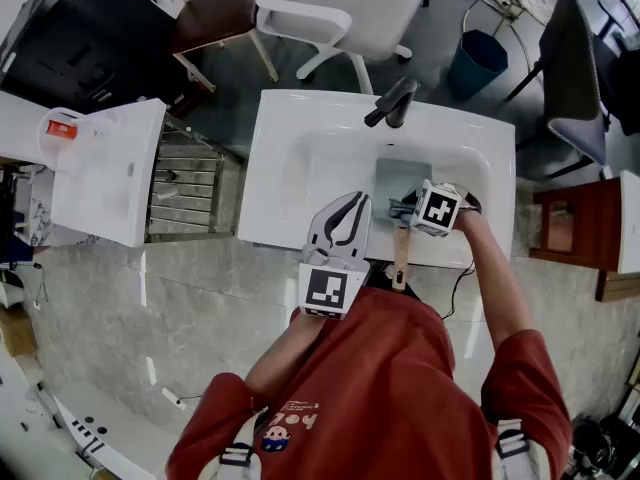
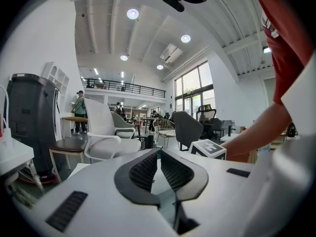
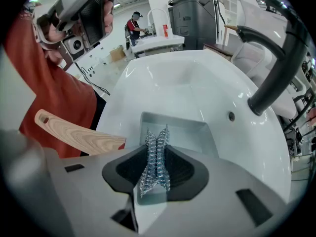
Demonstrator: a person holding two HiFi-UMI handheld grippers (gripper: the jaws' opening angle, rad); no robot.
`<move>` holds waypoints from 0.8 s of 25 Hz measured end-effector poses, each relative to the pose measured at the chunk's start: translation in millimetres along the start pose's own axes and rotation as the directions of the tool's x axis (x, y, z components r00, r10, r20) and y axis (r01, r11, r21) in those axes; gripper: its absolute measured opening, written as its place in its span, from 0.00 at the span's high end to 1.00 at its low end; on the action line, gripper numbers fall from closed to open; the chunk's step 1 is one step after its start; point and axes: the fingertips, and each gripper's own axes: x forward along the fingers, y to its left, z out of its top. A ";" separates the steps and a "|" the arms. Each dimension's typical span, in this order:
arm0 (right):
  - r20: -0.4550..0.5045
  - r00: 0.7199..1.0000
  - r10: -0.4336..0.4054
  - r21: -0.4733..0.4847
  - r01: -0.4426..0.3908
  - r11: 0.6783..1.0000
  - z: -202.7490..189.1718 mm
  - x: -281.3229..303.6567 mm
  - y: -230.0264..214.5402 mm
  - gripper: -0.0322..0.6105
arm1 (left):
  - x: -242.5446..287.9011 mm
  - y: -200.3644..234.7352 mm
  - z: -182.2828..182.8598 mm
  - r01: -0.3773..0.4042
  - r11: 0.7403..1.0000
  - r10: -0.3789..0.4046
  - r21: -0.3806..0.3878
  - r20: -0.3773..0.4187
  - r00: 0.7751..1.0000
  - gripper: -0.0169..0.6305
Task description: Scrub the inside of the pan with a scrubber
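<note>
Gripping steel scrubber (image 3: 154,164) in right tongs (image 3: 157,132), just over grey pan (image 3: 195,132) mid-sink (image 3: 173,80), handle (image 3: 74,132) at 6 o'clock. Holding left tongs (image 2: 159,158) shut, empty. Press flat; circle into corners.

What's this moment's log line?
right tongs: shut on scrubber | scrubber: over pan, contact unclear | pan: in sink | left tongs: shut, empty
</note>
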 end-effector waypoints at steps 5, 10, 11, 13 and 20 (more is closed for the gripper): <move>0.022 1.000 -0.018 0.009 0.018 1.000 2.6 9.0 -7.0 0.75 | 0.9 1.7 -1.0 -0.007 1.000 0.007 0.013 0.007 1.000 0.92; 0.010 0.994 -0.106 -0.005 0.106 0.994 -0.4 20.8 -32.2 0.75 | 2.8 5.5 -2.5 -0.016 1.000 0.016 0.020 0.001 1.000 0.92; 0.007 0.992 -0.125 -0.008 0.125 0.992 -1.6 23.7 -37.2 0.75 | 3.3 6.4 -2.1 -0.018 0.999 0.018 0.028 0.000 1.000 0.92; 0.005 0.986 -0.166 -0.013 0.166 0.986 -3.3 29.6 -47.4 0.75 | 4.2 8.3 -1.5 -0.022 0.999 0.022 0.045 -0.003 1.000 0.92; -0.002 0.956 -0.292 -0.080 0.291 0.953 -7.3 50.0 -78.3 0.76 | 2.2 13.8 -6.3 -0.033 0.999 0.034 0.033 -0.033 0.999 0.92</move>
